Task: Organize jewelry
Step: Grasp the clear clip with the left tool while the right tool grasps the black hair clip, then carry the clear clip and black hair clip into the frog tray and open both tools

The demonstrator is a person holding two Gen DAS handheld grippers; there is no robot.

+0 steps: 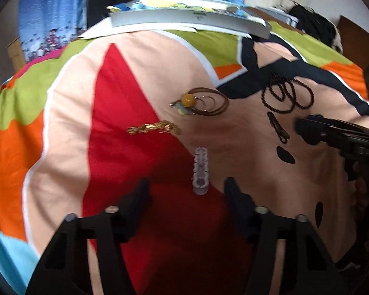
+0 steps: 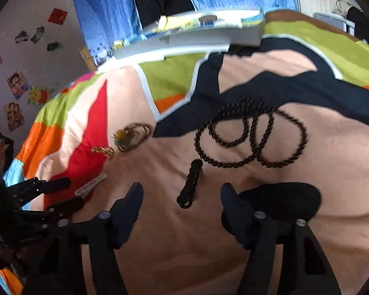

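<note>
Spread across the bed, a bright patchwork quilt (image 1: pixel 140 56) carries the jewelry; a long black bead necklace (image 2: pixel 253 140) coils well beyond the right gripper (image 2: pixel 182 196), its jaws wide around a short black bracelet (image 2: pixel 190 184). Left gripper (image 1: pixel 187 191) likewise gapes about a pale link bracelet (image 1: pixel 200 170); farther off lie a brown cord necklace (image 1: pixel 204 103) and what seems a gold chain (image 1: pixel 155 127).

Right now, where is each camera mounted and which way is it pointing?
Left wrist: on the left tongs, facing along the bedspread at the grey bracelet; own open fingers show.
Right wrist: on the right tongs, facing the dark bracelet; own open fingers show.
Shared: black bead necklace, amber pendant necklace, each other's tongs.
</note>
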